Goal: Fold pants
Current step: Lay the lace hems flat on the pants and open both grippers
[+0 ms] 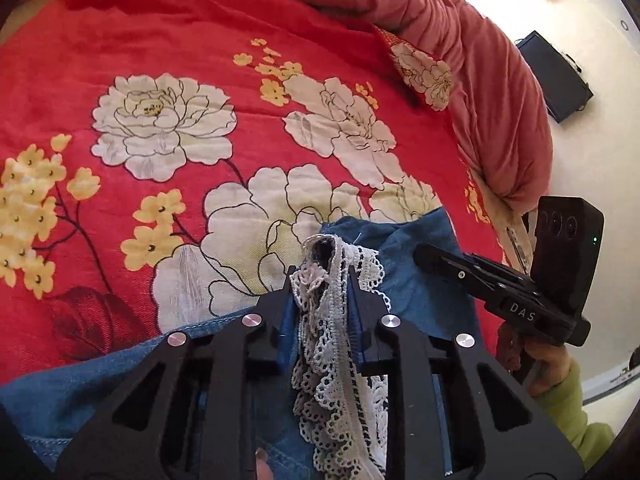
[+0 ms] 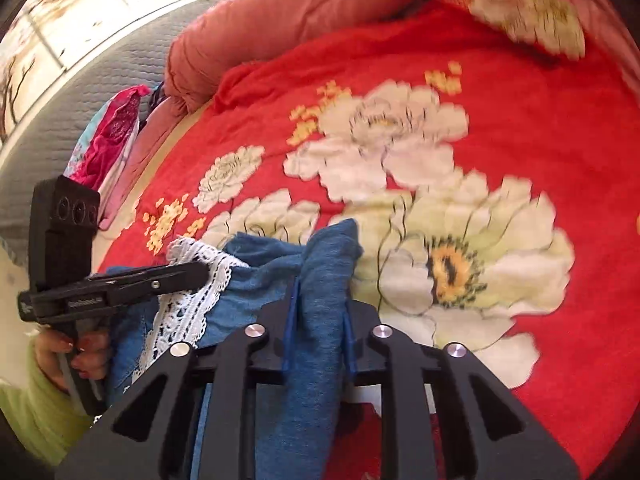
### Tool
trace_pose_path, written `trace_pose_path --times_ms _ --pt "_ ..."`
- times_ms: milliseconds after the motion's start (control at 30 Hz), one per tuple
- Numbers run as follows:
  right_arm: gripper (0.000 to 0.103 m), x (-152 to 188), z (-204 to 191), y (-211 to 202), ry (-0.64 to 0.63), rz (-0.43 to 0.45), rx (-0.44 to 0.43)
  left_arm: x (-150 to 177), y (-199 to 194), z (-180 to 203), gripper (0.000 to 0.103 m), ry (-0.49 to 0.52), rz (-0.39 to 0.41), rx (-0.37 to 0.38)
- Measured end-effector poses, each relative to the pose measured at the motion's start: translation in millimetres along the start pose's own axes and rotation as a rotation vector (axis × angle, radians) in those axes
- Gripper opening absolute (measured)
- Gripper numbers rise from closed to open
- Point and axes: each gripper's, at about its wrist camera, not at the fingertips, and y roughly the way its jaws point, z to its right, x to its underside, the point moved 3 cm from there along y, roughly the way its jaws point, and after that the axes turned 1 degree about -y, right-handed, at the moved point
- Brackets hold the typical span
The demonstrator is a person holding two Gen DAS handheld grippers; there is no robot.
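Observation:
The pants are blue denim (image 1: 420, 280) with a white lace hem (image 1: 336, 320). They hang over a red flowered bedspread (image 1: 180, 60). My left gripper (image 1: 324, 280) is shut on the lace hem and the denim edge. My right gripper (image 2: 320, 280) is shut on a bunched fold of the blue denim (image 2: 320, 340). In the left wrist view the right gripper (image 1: 500, 284) shows at the right, against the denim. In the right wrist view the left gripper (image 2: 120, 280) shows at the left, over the lace hem (image 2: 192, 300). Both hold the pants lifted, close together.
A pink rolled duvet (image 1: 480, 60) lies along the far side of the bed. Pink and light-blue clothes (image 2: 108, 148) sit by a grey headboard (image 2: 100, 80). A dark box (image 1: 556, 76) stands on the white floor beyond the bed.

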Motion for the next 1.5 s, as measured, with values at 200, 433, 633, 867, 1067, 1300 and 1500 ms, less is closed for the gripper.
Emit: trace_pose_path --times_ms 200,433,633,867,1067,1300,1500 --pt "0.025 2.5 -12.8 26.0 -0.150 -0.061 0.204 4.2 6.8 2.4 0.020 0.096 0.024 -0.144" --pt "0.050 15.6 -17.9 -33.6 -0.131 0.065 0.186 6.7 -32.0 1.7 0.045 0.081 0.098 -0.131" --pt "0.051 63.4 -72.3 -85.6 -0.280 0.097 0.047 43.4 -78.0 22.3 0.049 0.076 0.154 -0.113" --pt "0.031 129.7 -133.1 -61.7 -0.471 -0.077 -0.079 110.8 -66.9 50.6 0.049 0.133 0.059 -0.173" --pt "0.039 159.6 -154.2 -46.0 -0.553 -0.126 -0.055 141.6 -54.4 56.2 0.049 0.267 0.067 -0.347" --pt "0.050 140.8 -138.3 -87.6 -0.427 -0.031 -0.133 141.0 -87.8 57.7 0.058 0.224 0.112 -0.326" --pt "0.071 121.7 -117.5 -112.1 -0.287 0.074 -0.072 145.9 -118.9 60.3 0.075 0.192 0.172 -0.347"
